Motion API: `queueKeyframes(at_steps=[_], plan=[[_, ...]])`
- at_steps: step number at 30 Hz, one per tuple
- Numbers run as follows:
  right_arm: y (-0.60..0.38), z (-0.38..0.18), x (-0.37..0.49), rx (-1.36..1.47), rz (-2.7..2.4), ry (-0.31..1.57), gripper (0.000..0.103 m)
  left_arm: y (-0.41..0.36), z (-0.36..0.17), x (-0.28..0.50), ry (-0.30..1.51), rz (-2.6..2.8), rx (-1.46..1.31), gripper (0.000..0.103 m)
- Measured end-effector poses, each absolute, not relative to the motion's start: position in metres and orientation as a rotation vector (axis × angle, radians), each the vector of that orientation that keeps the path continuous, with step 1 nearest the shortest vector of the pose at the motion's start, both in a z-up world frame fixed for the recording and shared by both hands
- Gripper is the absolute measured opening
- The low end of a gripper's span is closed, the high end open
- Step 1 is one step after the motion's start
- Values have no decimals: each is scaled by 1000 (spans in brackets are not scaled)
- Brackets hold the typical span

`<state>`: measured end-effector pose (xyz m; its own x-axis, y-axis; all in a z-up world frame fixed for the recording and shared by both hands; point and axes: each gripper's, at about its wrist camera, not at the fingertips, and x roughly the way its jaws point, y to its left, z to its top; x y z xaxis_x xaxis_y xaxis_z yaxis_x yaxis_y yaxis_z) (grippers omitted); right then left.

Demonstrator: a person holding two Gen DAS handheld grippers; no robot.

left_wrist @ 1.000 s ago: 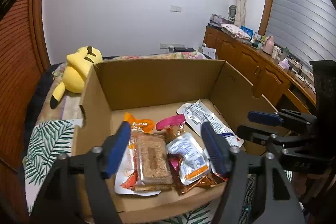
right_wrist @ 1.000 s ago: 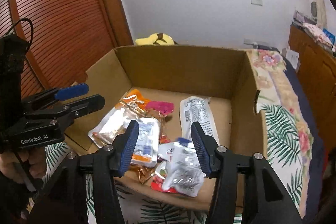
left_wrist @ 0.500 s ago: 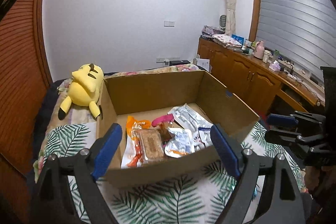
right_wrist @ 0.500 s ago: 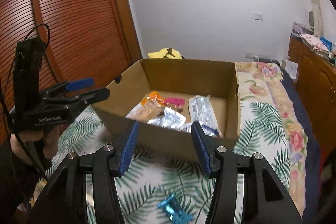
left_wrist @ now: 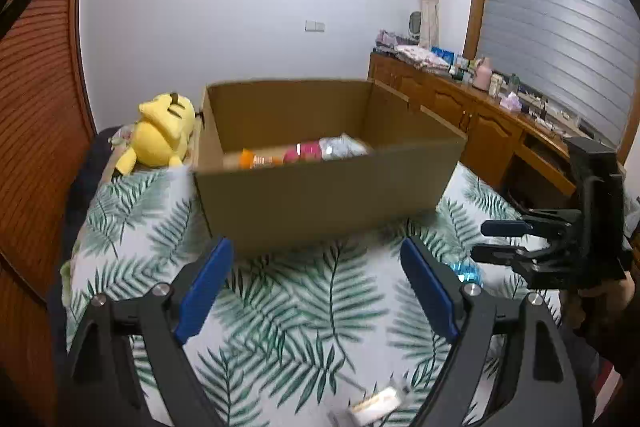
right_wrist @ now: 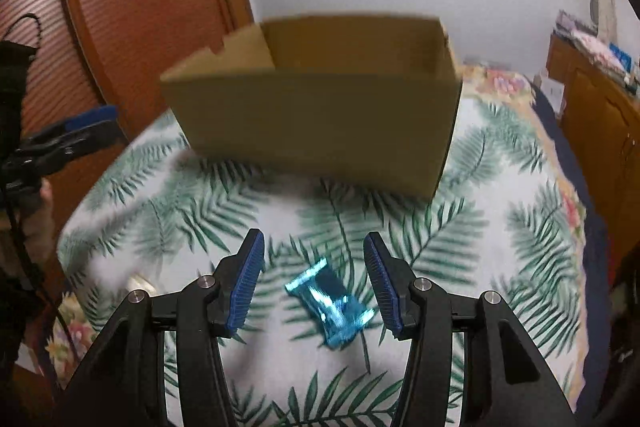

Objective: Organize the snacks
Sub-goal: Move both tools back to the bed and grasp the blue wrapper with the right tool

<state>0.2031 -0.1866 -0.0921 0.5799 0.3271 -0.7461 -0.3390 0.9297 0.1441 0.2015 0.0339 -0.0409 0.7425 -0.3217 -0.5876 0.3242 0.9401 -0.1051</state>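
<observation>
A brown cardboard box [left_wrist: 328, 195] stands on the palm-leaf bedspread and holds several snack packets [left_wrist: 304, 153]. It also shows in the right wrist view [right_wrist: 320, 131]. A shiny blue snack packet [right_wrist: 332, 303] lies on the bedspread between and just beyond my right gripper [right_wrist: 314, 283], which is open and empty. My left gripper [left_wrist: 316, 291] is open and empty, in front of the box. A small pale packet [left_wrist: 376, 401] lies on the bedspread below the left gripper, and shows at the left in the right wrist view [right_wrist: 138, 285]. The right gripper appears in the left wrist view [left_wrist: 504, 239].
A yellow plush toy [left_wrist: 160, 135] lies left of the box. A wooden cabinet [left_wrist: 472, 115] with clutter runs along the right wall. A red-brown louvred door [right_wrist: 132, 7] stands at the left. The bedspread [left_wrist: 288, 307] stretches in front of the box.
Both grippers have pulled back from over the box and dropped lower, so the box interior is mostly hidden. The blue packet now lies between the right fingers.
</observation>
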Motion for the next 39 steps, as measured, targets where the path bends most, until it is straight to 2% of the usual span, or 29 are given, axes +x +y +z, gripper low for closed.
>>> queueKeyframes(at_steps=[9,16,19,20,21,36,38,39], plan=[[-184,-139,210,-33,393,975,53,35,-77,183,696,-345,12,86],[-179,-140,201,-101,392,975,52,35,-99,179,740,-337,21,86],[-176,-141,196,-137,371,966,42,33,-104,175,749,-340,26,86],[-176,-141,195,-144,360,960,28,32,-106,172,752,-342,26,86],[-176,-141,194,-148,354,956,26,32,-106,171,753,-346,26,86],[-179,-111,152,-51,364,849,25,17,-124,138,806,-386,126,86],[-175,-107,145,-44,370,837,25,15,-126,135,814,-394,132,79],[-174,-106,142,-40,374,832,25,14,-127,134,820,-403,133,68]])
